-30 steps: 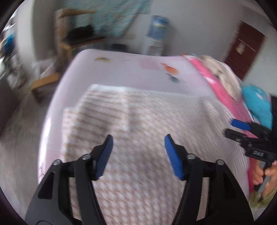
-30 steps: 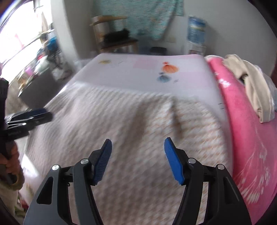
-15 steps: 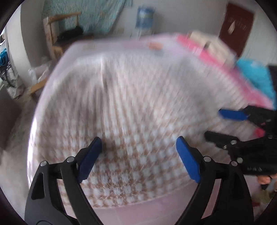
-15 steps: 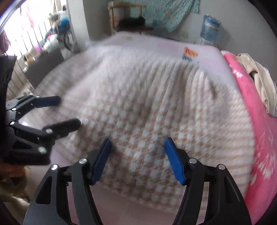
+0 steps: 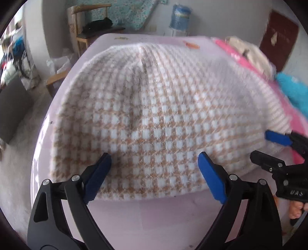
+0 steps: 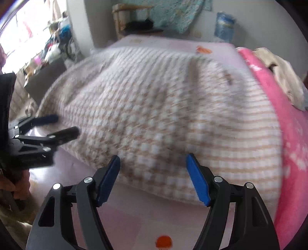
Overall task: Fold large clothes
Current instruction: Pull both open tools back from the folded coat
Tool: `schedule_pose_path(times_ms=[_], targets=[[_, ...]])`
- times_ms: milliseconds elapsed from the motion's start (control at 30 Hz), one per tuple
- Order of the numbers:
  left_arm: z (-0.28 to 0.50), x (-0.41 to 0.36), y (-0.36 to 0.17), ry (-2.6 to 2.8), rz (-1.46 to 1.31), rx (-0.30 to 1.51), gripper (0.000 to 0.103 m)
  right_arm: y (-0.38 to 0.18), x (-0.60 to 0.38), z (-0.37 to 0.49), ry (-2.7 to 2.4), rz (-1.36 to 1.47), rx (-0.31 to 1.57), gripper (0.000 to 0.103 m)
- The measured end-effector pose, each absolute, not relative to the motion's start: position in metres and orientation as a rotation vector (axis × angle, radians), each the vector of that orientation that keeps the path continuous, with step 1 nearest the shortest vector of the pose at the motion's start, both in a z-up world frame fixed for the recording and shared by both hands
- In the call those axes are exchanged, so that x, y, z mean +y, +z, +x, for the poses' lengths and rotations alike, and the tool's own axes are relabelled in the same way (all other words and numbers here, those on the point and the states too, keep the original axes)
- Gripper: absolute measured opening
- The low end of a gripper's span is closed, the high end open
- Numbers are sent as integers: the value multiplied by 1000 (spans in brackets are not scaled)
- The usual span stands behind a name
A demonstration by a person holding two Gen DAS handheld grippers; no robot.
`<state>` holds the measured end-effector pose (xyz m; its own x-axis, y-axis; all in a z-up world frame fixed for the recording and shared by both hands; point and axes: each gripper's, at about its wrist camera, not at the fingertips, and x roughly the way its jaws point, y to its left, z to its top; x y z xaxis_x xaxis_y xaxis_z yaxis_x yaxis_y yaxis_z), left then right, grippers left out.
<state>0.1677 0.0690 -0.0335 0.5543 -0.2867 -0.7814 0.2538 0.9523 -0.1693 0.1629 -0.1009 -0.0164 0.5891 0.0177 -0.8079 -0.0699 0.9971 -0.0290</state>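
Note:
A large white and tan checked knit garment (image 5: 157,115) (image 6: 169,119) lies spread flat on a pale pink bed (image 5: 154,217) (image 6: 119,221). My left gripper (image 5: 155,163) hangs just above the garment's near hem, its jaws wide and still opening, nothing between the blue pads. My right gripper (image 6: 153,163) hovers over the near hem further right, jaws also opening and holding nothing. Each gripper shows in the other's view: the right gripper (image 5: 269,146) at the garment's right edge, the left gripper (image 6: 57,125) at its left edge.
A pink blanket (image 6: 292,134) with beige clothes (image 6: 284,77) lies along the bed's right side, beside a turquoise plush thing (image 5: 294,92). A wooden chair (image 5: 90,36), a water bottle (image 5: 180,17) and a dark door (image 5: 279,40) stand behind the bed. Clutter fills the left by the window (image 6: 23,32).
Both grippers have drawn back toward the near edge of the bed and sunk closer to the hem. Both jaws have widened, the left one markedly.

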Motion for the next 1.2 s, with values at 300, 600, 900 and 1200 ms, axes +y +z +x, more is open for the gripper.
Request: schedule_pose_path(times_ms=[300, 600, 900, 1200], targets=[[171, 113, -33, -290, -210, 917, 88, -33, -171, 160, -73, 152, 1000, 69], [175, 130, -43, -259, -193, 901, 89, -30, -212, 145, -203, 209, 927, 69], [167, 141, -40, -254, -267, 908, 89, -40, -218, 130, -257, 211, 942, 74], [122, 133, 15, -253, -194, 782, 89, 19, -181, 89, -236, 134, 809, 87]])
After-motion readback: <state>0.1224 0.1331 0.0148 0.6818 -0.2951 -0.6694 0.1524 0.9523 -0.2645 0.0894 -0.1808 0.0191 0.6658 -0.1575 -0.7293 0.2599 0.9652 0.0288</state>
